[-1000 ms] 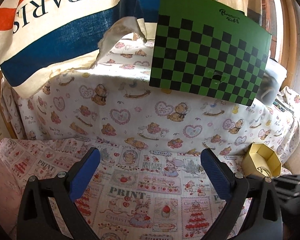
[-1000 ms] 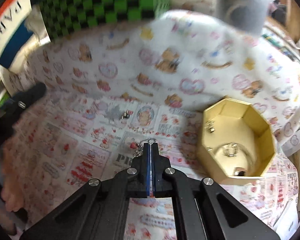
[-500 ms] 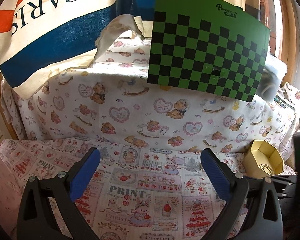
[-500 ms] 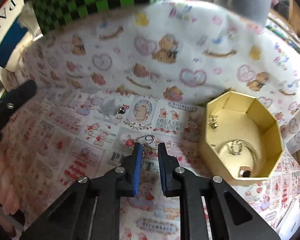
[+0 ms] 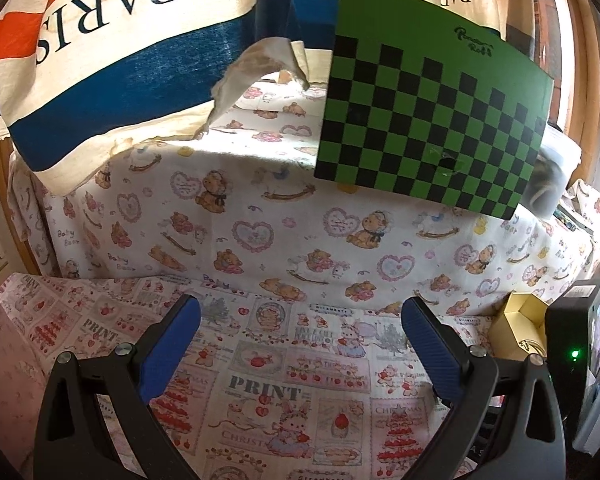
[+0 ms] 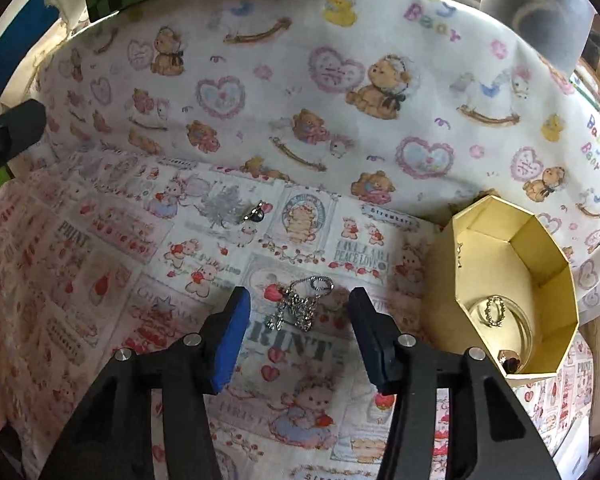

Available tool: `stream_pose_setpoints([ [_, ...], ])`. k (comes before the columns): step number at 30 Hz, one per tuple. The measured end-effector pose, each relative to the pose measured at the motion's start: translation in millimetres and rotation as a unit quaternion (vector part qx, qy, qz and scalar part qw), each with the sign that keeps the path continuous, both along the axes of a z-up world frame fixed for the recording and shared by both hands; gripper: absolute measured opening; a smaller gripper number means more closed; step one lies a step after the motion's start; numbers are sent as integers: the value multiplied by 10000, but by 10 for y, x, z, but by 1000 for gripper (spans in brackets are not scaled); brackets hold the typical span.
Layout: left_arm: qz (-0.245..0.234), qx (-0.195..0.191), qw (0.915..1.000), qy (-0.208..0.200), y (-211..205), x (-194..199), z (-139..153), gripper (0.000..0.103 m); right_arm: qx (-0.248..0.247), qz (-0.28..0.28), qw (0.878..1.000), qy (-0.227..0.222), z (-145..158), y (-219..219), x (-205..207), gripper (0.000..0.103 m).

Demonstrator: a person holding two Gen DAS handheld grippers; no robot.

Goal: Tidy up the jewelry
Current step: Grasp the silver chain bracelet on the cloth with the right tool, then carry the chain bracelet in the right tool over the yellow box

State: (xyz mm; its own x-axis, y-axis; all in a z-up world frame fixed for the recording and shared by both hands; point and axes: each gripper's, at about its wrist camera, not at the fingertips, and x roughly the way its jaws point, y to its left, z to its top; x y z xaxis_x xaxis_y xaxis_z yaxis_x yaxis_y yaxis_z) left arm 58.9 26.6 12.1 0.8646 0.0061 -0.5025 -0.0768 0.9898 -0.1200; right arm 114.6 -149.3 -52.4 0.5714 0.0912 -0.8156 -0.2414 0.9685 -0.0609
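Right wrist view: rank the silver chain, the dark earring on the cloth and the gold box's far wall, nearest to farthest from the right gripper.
1. Silver chain: on the cloth between the open fingers of the right gripper, untouched.
2. Dark earring: farther up the cloth, slightly left.
3. Gold box, far wall: off to the right, against the bear-print drape.
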Motion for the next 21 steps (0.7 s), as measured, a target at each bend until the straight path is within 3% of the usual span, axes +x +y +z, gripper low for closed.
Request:
stream_pose_setpoints([
  [2,22,-15,10000,2,18,0,2,100,-10,7,10000,-12,-22,44,0,53],
  [3,33,-28,10000,7,22,-1,0,100,25,26,10000,-18,-29,58,-10,46],
  [4,39,-44,10000,15,27,2,-1,100,-29,18,10000,-58,-31,71,-20,30],
  [6,43,-54,10000,21,25,2,-2,100,-37,43,10000,-57,-54,96,-29,10],
  [11,21,43,10000,-27,4,-1,6,100,132,122,9996,-197,-23,16,-138,8],
  [21,-229,200,9995,-65,-156,-62,27,100,1361,37,9833,-1204,719,-560,-641,8],
])
